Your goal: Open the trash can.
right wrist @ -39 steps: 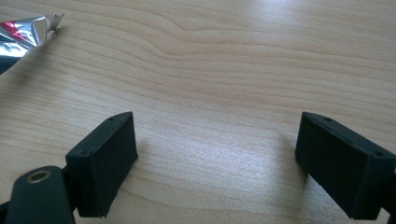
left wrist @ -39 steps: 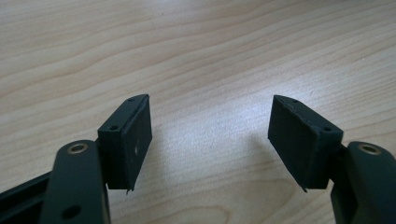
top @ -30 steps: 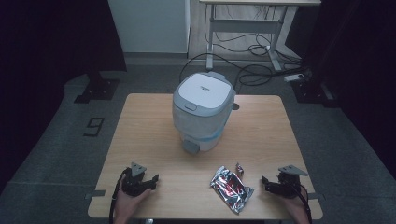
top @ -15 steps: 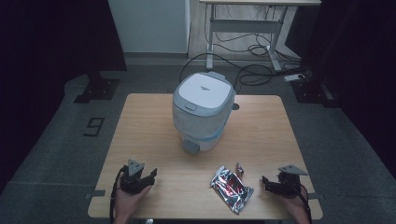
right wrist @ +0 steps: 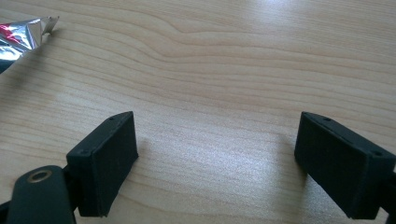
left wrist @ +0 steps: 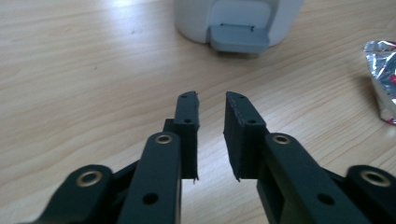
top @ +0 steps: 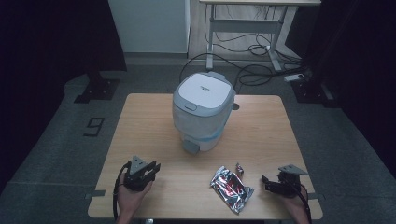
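Wooden table (top: 140,121) fills the middle of the high view. White rice cooker (top: 203,109) stands at centre, lid shut, grey front tab facing the person. Crumpled foil packet (top: 230,188) lies flat at lower centre-right, well apart from the cooker. Left gripper (top: 148,169) sits lower left, jaws with a narrow gap, holding nothing. Right gripper (top: 266,182) sits lower right near the packet, not touching it, jaws wide apart over bare wood.
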Tool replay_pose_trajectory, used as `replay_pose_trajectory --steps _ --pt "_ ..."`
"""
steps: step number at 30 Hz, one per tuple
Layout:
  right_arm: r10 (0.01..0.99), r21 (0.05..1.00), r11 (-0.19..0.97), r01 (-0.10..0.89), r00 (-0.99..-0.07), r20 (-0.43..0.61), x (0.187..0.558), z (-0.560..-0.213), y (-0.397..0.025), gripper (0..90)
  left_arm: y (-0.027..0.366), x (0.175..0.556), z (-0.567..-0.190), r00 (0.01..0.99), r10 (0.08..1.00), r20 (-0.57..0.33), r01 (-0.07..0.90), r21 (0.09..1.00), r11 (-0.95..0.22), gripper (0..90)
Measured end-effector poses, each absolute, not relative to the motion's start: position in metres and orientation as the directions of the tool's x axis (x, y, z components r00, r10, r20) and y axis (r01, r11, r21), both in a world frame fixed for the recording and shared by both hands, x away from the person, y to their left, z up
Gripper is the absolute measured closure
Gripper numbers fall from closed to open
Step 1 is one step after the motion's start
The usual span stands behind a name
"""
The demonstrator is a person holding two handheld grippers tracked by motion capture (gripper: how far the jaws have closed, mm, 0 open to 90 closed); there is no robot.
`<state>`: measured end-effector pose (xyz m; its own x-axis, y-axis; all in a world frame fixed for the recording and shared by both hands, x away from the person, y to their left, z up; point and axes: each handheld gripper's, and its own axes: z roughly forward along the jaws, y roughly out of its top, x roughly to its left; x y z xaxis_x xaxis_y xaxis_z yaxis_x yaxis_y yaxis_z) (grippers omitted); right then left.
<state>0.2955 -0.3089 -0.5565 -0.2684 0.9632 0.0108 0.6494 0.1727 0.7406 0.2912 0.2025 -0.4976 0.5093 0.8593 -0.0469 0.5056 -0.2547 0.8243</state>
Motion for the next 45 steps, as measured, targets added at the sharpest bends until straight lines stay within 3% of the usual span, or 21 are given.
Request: replay_pose_trajectory --steps 7,8,24,45 --pt "0.965 0.741 0.169 0.650 -0.263 0.010 0.298 -0.557 -0.309 12.6 0.190 0.297 -0.492 0.569 0.821 -0.039 0.469 0.836 -0.285 85.2" --pt "0.965 0.740 0.167 0.651 -0.260 0.011 0.298 -0.556 -0.309 12.6 0.189 0.297 -0.492 0.572 0.819 -0.042 0.469 0.836 -0.285 90.0" --pt "0.965 0.741 0.167 0.651 -0.260 0.011 0.298 -0.556 -0.309 12.6 0.174 0.318 -0.481 0.596 0.794 -0.119 0.485 0.841 -0.238 90.0" --pt "0.966 0.741 0.167 0.651 -0.260 0.011 0.298 -0.556 -0.309 12.7 0.158 0.342 -0.484 0.609 0.779 -0.151 0.509 0.828 -0.237 90.0"
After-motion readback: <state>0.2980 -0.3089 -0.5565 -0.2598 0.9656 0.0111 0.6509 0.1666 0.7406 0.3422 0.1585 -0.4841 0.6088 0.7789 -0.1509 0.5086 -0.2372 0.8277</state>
